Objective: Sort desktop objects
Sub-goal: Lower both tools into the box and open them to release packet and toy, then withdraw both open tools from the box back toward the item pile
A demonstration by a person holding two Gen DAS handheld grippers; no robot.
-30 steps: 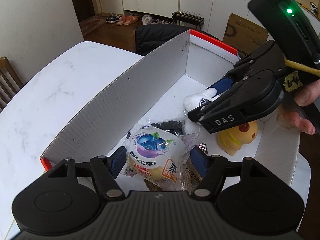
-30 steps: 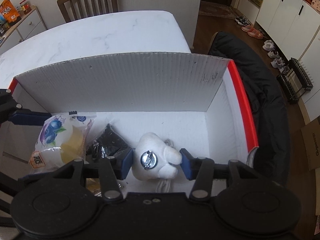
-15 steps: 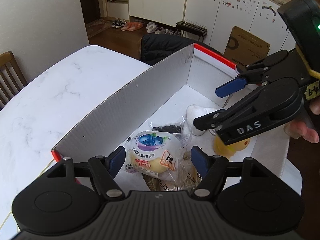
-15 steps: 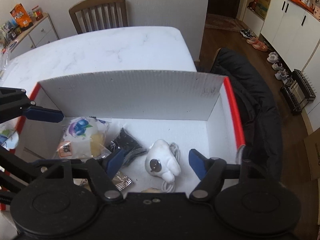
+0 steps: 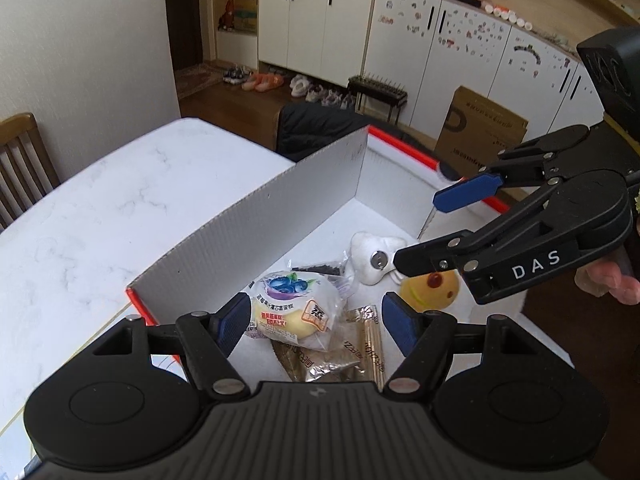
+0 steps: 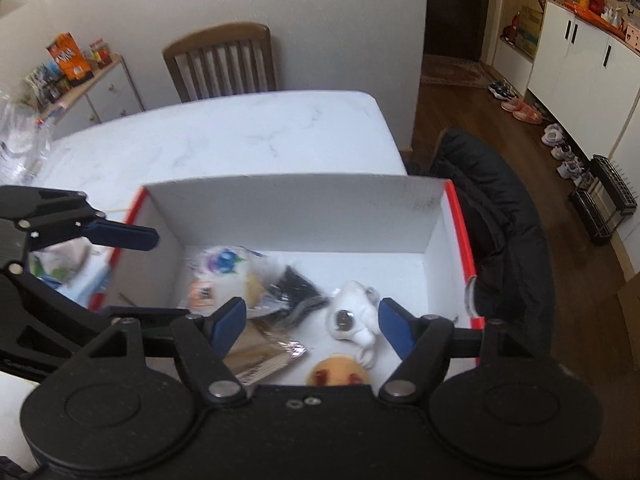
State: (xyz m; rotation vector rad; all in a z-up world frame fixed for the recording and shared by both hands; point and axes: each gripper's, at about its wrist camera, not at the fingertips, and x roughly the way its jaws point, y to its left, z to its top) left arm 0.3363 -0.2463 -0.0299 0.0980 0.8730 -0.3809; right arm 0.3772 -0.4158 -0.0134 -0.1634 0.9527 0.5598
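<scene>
The left gripper [image 5: 314, 326] hangs over the near end of a white corrugated box [image 5: 256, 232] with red outer edges, its blue-padded jaws spread wide and nothing between the pads. The right gripper [image 6: 308, 326] is above the same box, jaws likewise spread wide and empty; in the left wrist view it comes in from the right side [image 5: 436, 232], with the white letters "DAS" printed on its black body and fingers of a person's hand [image 5: 608, 284] behind it.

All the loose items lie on the box floor. Nearest the left gripper is a clear-wrapped blueberry cake packet [image 5: 296, 308] printed with blueberries, lines of Chinese characters on a red band and a large character in an orange-edged patch; the small print is not readable. Beneath and beside it lies a brown and silver foil sachet [image 5: 348, 356] with lettering seen upside down, of which only fragments show. Behind the cake is a small clear bag of dark bits [image 5: 320, 270]. Next comes a white plush toy [image 5: 372, 256] with a round metal button on it and a white cord, then a yellow duck-like toy [image 5: 432, 292] partly hidden under the right gripper.

The box rests on a white marble-look table [image 5: 92, 220]. Beyond stand a wooden chair [image 6: 222, 62], a black jacket [image 6: 496, 208] draped on a seat, and a brown carton [image 5: 480, 132].
</scene>
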